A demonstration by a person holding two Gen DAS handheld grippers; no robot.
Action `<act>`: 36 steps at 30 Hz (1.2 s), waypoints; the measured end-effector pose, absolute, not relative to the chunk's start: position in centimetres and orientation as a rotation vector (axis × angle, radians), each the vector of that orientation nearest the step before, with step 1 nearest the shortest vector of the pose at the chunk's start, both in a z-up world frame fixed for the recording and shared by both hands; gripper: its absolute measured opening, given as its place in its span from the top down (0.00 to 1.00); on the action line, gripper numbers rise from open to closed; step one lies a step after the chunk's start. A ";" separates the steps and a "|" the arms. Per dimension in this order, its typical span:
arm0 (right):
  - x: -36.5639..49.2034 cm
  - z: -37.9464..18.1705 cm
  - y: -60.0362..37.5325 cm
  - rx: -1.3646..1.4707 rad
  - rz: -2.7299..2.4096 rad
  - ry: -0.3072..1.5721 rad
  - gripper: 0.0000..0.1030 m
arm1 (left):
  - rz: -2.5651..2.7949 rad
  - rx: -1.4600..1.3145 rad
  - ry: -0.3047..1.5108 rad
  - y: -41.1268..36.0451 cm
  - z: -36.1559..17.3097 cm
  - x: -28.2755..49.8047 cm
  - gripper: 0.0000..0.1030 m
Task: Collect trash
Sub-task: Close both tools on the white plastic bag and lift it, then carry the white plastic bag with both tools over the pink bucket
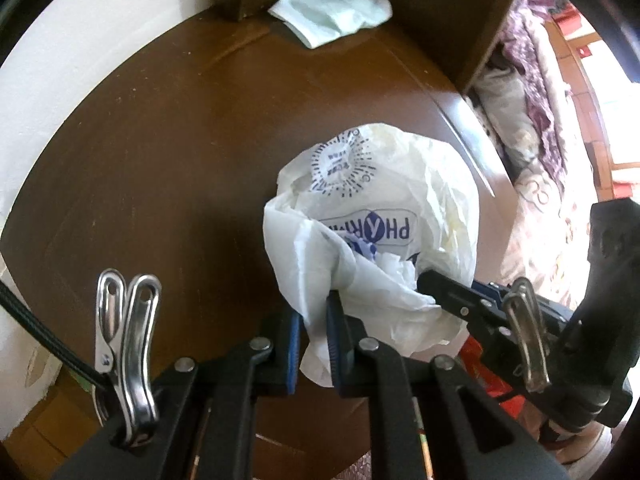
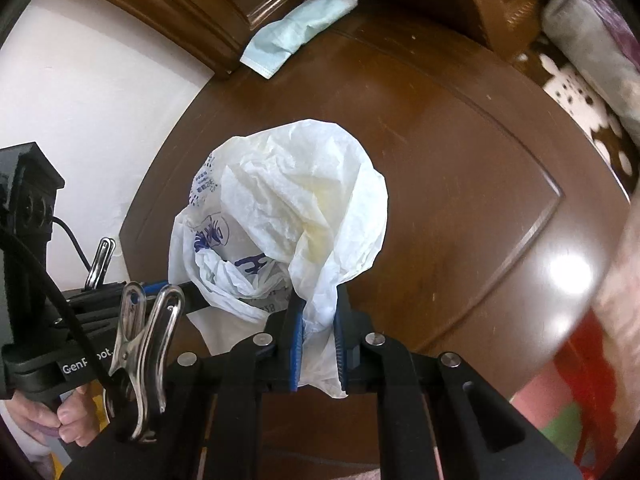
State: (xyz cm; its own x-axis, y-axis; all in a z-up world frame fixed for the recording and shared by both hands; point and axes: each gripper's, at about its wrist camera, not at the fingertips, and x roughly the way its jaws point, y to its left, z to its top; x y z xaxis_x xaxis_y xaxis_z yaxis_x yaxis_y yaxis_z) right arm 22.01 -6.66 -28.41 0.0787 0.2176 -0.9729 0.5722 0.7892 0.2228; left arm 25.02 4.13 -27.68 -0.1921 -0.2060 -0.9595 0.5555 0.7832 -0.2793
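A crumpled white plastic bag (image 1: 400, 184) (image 2: 288, 184) with blue print sits on a brown wooden tabletop (image 1: 160, 160) (image 2: 440, 160). My left gripper (image 1: 314, 312) is shut on one fold of the bag's near edge. My right gripper (image 2: 319, 300) is shut on another fold of the same bag, a little to the right. In each wrist view the other gripper's fingers (image 1: 444, 294) (image 2: 160, 288) reach in from the side against the bag. A pale green face mask (image 1: 332, 12) (image 2: 296, 28) lies flat at the table's far edge.
Dark wooden furniture (image 1: 440, 20) rises behind the mask, with a white wall (image 1: 100, 40) to the left. Patterned bedding (image 1: 536, 92) lies beyond the table's right edge. A person's hand (image 2: 68, 416) grips the left tool's handle.
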 end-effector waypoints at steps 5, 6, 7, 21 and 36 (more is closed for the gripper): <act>20.4 -28.1 -5.6 0.706 -0.339 1.474 0.86 | -0.745 0.308 1.616 5.3 -26.2 24.0 0.89; 20.1 -28.0 -5.5 0.710 -0.348 1.470 0.86 | -0.754 0.316 1.613 4.3 -26.4 23.3 0.89; 19.7 -27.9 -5.3 0.716 -0.360 1.465 0.86 | -0.762 0.324 1.611 4.3 -26.3 23.0 0.89; 16.1 -27.3 -3.6 0.820 -0.514 1.375 0.86 | -0.938 0.492 1.516 5.4 -23.5 19.0 0.89; 8.1 -25.7 -3.6 0.924 -0.696 1.329 0.86 | -1.112 0.605 1.497 2.1 -23.0 10.9 0.89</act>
